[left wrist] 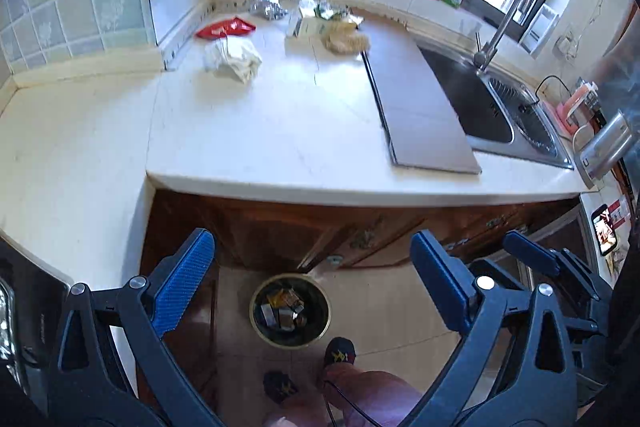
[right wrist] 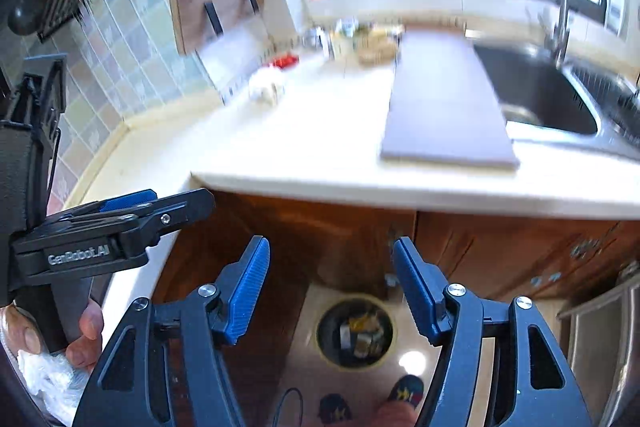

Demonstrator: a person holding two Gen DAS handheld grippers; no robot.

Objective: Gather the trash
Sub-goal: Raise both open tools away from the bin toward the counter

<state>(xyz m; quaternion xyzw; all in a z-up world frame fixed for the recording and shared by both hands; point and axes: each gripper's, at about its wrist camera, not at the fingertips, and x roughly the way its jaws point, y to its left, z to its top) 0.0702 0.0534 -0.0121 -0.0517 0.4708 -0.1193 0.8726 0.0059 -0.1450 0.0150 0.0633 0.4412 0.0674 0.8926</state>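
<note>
Both grippers empty over the bin, more trash waiting on the counter.

My left gripper [left wrist: 312, 279] and right gripper [right wrist: 332, 287] both hang with fingers spread apart and nothing between them, side by side in front of the counter edge and above the floor. Straight below sits the round trash bin [left wrist: 290, 309], already holding several wrappers and boxes, so I judge part of the job done. Still left at the back of the countertop [left wrist: 260, 131]: a red snack wrapper [left wrist: 226, 27], a crumpled white paper [left wrist: 232, 59] just in front of it, a foil wrapper [left wrist: 269, 7], and a heap of yellowish packaging [left wrist: 328, 25] beside the grey board [left wrist: 420, 103] by the sink [left wrist: 480, 99].
</note>
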